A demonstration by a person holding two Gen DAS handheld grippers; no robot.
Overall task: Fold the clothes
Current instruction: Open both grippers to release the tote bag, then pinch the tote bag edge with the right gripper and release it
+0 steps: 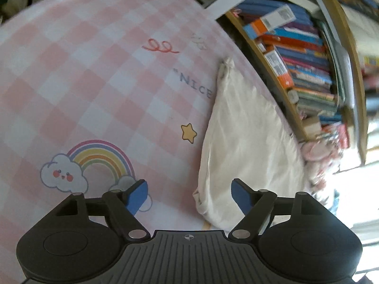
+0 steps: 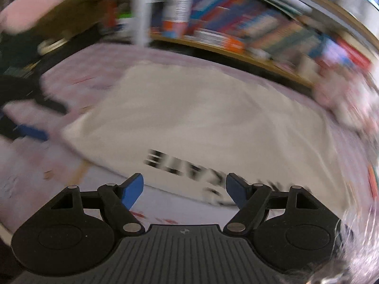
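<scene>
Lying beyond both wide-open, empty tools (image 1: 189, 195) (image 2: 184, 190): white garment (image 1: 244, 137) on checked sheet (image 1: 83, 82).

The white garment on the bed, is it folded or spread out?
Folded, at least partly. The white garment lies as a compact flat panel on the pink checked sheet, with a doubled edge at its near corner. No sleeves show.

Seen from each wrist camera, the left gripper (image 1: 189, 195) and right gripper (image 2: 184, 193) look alike: matte black housings, two round domed discs at 4 and 8 o'clock, a ribbed centre plate bearing a small round emblem, silver pivot pins on black linkage arms, and blue finger pads (image 1: 137, 196) at the tips.
</scene>
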